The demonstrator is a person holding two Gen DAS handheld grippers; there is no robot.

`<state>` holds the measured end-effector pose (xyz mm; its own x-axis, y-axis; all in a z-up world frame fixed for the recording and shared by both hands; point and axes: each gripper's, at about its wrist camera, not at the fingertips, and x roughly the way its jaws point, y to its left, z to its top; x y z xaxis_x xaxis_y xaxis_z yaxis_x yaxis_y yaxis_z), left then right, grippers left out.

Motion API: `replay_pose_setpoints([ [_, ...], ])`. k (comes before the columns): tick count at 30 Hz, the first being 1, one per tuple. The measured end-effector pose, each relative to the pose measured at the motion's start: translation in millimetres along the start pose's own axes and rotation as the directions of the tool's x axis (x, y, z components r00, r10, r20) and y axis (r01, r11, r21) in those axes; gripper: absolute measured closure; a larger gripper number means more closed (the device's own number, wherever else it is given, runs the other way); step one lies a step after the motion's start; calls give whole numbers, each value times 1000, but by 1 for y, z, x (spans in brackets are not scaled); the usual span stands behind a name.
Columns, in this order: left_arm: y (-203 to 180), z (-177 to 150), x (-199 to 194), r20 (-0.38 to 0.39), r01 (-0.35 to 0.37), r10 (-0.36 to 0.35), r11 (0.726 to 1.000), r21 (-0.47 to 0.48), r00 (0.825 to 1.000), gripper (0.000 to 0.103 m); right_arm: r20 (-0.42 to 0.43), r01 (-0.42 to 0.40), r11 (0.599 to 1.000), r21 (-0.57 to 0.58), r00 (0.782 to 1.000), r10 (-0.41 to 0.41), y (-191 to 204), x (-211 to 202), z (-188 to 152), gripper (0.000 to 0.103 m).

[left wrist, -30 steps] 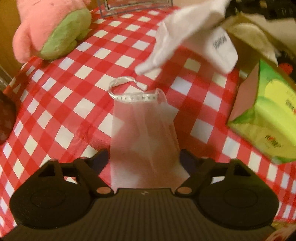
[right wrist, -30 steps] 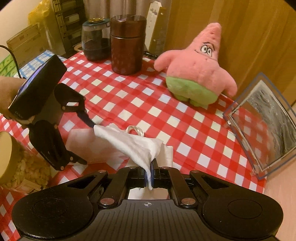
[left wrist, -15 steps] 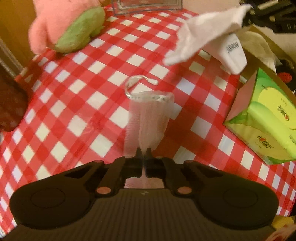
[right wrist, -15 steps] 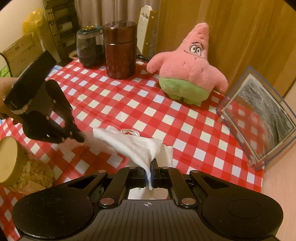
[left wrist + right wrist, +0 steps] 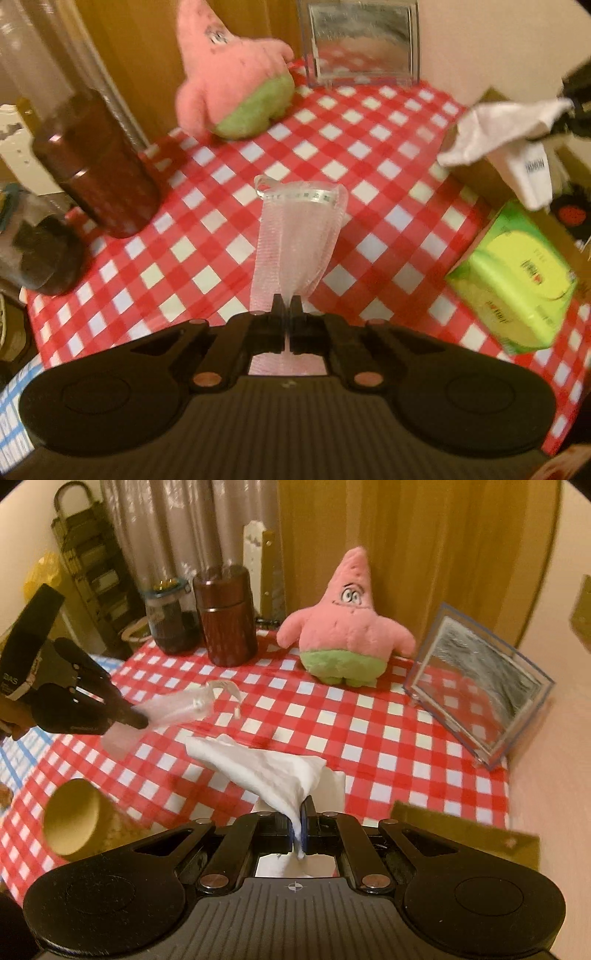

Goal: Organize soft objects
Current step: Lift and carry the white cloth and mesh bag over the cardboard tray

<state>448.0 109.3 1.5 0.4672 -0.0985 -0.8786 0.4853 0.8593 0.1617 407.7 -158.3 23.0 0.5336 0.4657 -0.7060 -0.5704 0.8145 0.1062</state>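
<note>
Above a red-and-white checked tablecloth point(image 5: 388, 738), two hand-held grippers each carry a soft item clear of the table. The left gripper point(image 5: 285, 304) has its jaws pinched together on the near end of a sheer mesh pouch point(image 5: 299, 243), whose long axis runs straight out ahead of the fingers, its banded mouth and small loop at the far end; in the right wrist view the same pouch point(image 5: 173, 707) trails from that gripper toward the middle of the table. The right gripper point(image 5: 301, 812) is clamped on one corner of a white cloth point(image 5: 266, 768), which fans out ahead and to its left, toward the pouch, the two fabrics near each other but apart. A pink star plush point(image 5: 347, 627) stands upright at the far edge, with a clear acrylic box point(image 5: 476, 686) just beside it to the right, tipped with its open side toward the grippers. Judged from here, the box is the likely receptacle: it lies ahead and to the right of the right gripper, which seems the nearer of the two, while the left one must cross more of the table.
</note>
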Motion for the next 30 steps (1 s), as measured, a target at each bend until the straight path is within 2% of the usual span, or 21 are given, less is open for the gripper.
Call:
replay_pose_setpoints([
  [9, -39, 0, -85, 117, -35, 45, 995, -91, 992, 101, 63, 42, 994, 102, 997, -48, 9, -82, -34, 99],
  [15, -82, -4, -129, 184, -26, 51, 990, -136, 982, 101, 104, 48, 985, 168, 992, -66, 13, -128, -64, 99],
  [22, -134, -13, -157, 233, 46, -5, 984, -173, 972, 101, 125, 86, 971, 223, 985, -116, 13, -162, -100, 99],
  [30, -203, -8, -161, 255, 134, -99, 983, -126, 962, 101, 143, 166, 928, 333, 964, -224, -15, -208, -142, 99],
])
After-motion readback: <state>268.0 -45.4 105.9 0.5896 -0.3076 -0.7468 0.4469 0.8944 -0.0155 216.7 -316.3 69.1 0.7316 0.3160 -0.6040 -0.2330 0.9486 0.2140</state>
